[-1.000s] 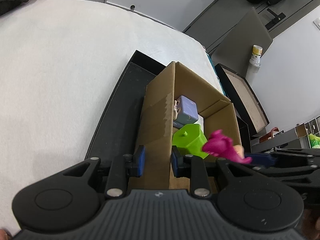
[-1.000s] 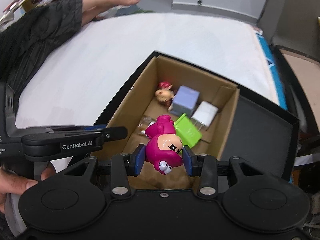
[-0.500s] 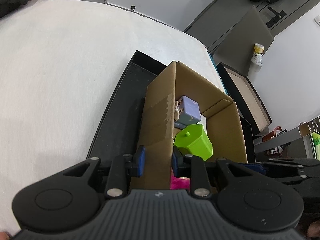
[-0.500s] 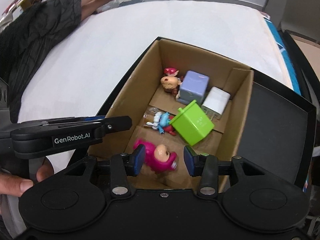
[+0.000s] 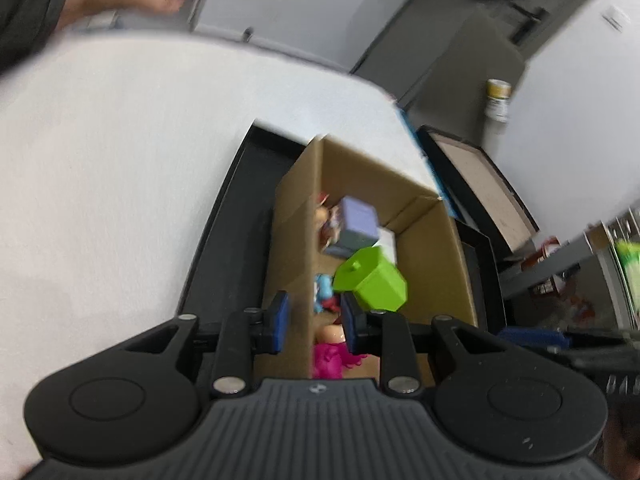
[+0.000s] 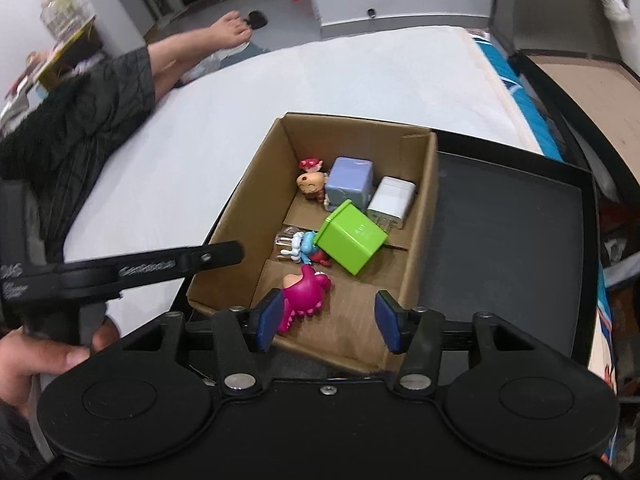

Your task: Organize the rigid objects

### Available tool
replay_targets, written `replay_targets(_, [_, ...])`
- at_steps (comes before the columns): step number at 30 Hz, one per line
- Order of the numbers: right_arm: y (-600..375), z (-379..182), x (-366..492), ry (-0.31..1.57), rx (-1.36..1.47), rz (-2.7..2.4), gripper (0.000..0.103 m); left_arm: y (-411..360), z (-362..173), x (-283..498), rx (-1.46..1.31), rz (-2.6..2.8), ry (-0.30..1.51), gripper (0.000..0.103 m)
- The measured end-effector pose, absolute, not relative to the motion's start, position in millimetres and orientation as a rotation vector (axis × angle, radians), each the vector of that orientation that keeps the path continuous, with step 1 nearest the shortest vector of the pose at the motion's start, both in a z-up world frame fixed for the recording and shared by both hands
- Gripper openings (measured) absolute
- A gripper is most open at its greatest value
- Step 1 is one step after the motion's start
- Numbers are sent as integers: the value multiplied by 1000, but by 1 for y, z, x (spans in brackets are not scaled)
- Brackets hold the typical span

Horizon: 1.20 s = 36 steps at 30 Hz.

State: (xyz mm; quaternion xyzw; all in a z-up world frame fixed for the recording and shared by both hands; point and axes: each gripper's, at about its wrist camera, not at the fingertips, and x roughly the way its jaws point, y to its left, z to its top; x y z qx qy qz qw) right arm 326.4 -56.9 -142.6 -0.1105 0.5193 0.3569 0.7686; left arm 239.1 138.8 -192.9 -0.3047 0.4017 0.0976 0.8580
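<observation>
A cardboard box (image 6: pixel 420 216) sits on a black tray (image 6: pixel 508 232) on the white surface. Inside lie a magenta toy figure (image 6: pixel 306 294), a green cube (image 6: pixel 350 236), a lilac cube (image 6: pixel 350 182), a white charger (image 6: pixel 392 198), a blue figure (image 6: pixel 300 244) and a small red-capped figure (image 6: pixel 310 178). My right gripper (image 6: pixel 326 320) is open and empty above the box's near end, the magenta figure just beyond its left pad. My left gripper (image 5: pixel 312 322) straddles the box's left wall (image 5: pixel 296 240), jaws narrowly apart; the view is blurred. The magenta figure (image 5: pixel 328 360) shows behind it.
A person's legs (image 6: pixel 120 92) lie on the white surface (image 6: pixel 320 80) at the left. A second open black box (image 6: pixel 580 92) stands at the far right. The left gripper's body (image 6: pixel 132 272) reaches across in the right wrist view.
My right gripper let go of the magenta figure, which dropped into the box's near end, then opened wider and lifted back. My left gripper stayed at the box wall, its view now shifting.
</observation>
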Motion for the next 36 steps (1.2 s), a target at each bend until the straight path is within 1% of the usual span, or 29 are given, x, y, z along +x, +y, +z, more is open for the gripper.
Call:
replay_targets(4, [-73, -132, 326, 1114, -143, 741, 73, 128, -170, 238, -568, 188, 851, 29])
replay_targets(6, [-80, -126, 324, 1103, -104, 732, 78, 124, -161, 237, -559, 186, 861, 30])
replay_targets(8, [-85, -119, 320, 1084, -89, 727, 83, 118, -154, 235, -543, 191, 879, 34])
replay_targets(9, [-87, -117, 318, 1076, -87, 724, 86, 116, -149, 233, -531, 192, 881, 38])
replay_targets(10, [-89, -113, 316, 1066, -84, 722, 87, 114, -145, 231, -517, 195, 879, 44])
replay_targets(11, [-92, -110, 313, 1055, -77, 722, 88, 112, -139, 229, -502, 201, 876, 48])
replay_targets(12, [-94, -107, 311, 1048, -71, 723, 88, 110, -134, 226, -489, 209, 873, 56])
replay_targets(13, [-97, -105, 308, 1039, -61, 722, 92, 108, -129, 223, -482, 215, 870, 63])
replay_targets(15, [-102, -101, 303, 1027, -30, 720, 95, 106, -119, 216, -486, 216, 861, 71])
replay_targets(17, [-106, -99, 296, 1019, -24, 710, 98, 105, -109, 210, -500, 204, 849, 76])
replay_targets(19, [-110, -95, 290, 1001, -19, 701, 103, 103, -101, 205, -497, 209, 839, 79])
replay_targets(23, [-120, -87, 279, 976, 4, 690, 103, 95, -82, 194, -464, 224, 825, 84])
replay_targets(28, [-131, -75, 268, 938, 14, 647, 103, 82, -58, 181, -426, 189, 800, 95])
replay_targets(36, [-145, -54, 248, 877, 29, 623, 103, 70, -34, 159, -393, 209, 792, 98])
